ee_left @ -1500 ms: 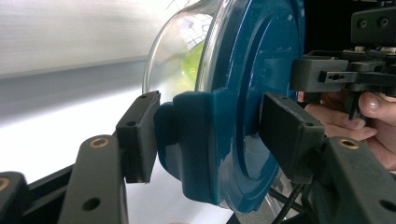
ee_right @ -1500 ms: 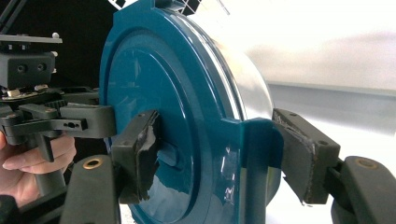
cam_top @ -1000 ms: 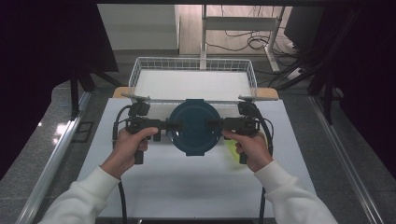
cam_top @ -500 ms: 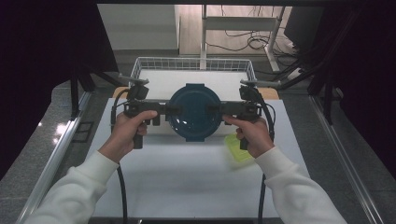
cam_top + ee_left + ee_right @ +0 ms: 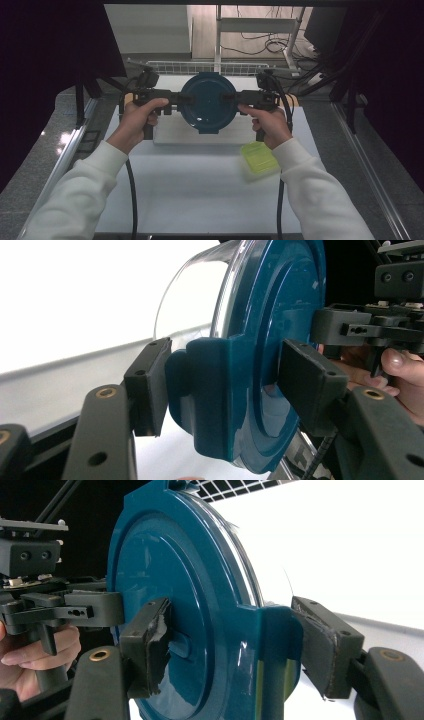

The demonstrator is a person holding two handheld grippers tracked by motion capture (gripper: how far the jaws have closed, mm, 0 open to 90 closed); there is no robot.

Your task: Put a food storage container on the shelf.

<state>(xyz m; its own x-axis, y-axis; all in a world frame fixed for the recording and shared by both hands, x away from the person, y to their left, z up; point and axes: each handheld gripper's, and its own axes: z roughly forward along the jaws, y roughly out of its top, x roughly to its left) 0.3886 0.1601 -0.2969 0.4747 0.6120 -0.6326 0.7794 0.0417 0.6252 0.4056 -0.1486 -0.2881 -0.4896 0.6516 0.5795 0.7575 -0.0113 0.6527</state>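
Observation:
A round container (image 5: 207,102) with a dark teal lid and a clear body hangs in the air above the white table (image 5: 200,200). It is held level between both grippers. My left gripper (image 5: 181,99) grips its left edge and my right gripper (image 5: 234,99) grips its right edge. In the left gripper view, my left gripper (image 5: 225,385) has one pad on a teal side latch (image 5: 200,390) and the other on the lid's top. In the right gripper view, my right gripper (image 5: 235,645) clamps the lid (image 5: 165,555) and the opposite latch (image 5: 275,645) the same way.
A white wire basket (image 5: 200,67) stands at the table's far edge, just behind the raised container. A yellow-green plastic box (image 5: 259,159) lies on the table under the right forearm. A white board (image 5: 190,132) lies below the container. Metal rails run along both table sides.
Both hands have carried the container up and away from the person, toward the wire basket. The yellow-green box on the table has come into full sight.

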